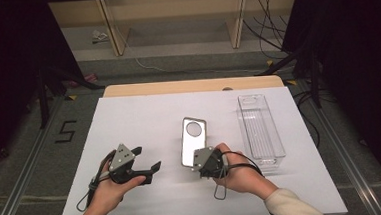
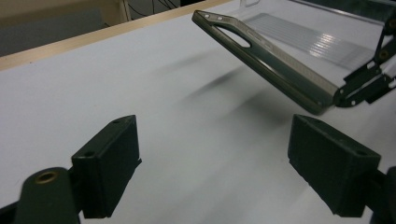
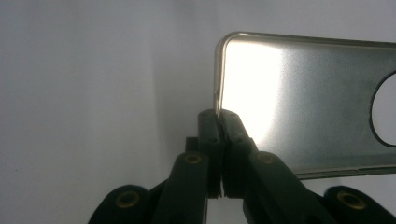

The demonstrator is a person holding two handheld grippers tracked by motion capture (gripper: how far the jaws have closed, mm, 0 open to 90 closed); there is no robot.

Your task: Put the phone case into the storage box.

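Note:
A clear grey phone case (image 1: 193, 136) with a round camera hole is held above the white table top (image 1: 144, 115), its shadow on the surface below. My right gripper (image 1: 196, 162) is shut on the case's near short edge. In the right gripper view the jaws (image 3: 219, 122) pinch the rim at one corner of the case (image 3: 303, 98). My left gripper (image 1: 147, 158) rests at the left in a hand, open with nothing between its jaws. In the left gripper view (image 2: 219, 170) the case (image 2: 266, 65) hangs ahead to the right, with the right gripper (image 2: 362, 86) at its end.
A clear plastic box (image 1: 260, 128) stands lengthwise at the right of the table and looks empty; it also lies behind the case (image 2: 303, 37). The table's wooden far edge (image 1: 192, 85) borders the floor, with shelving and cables beyond.

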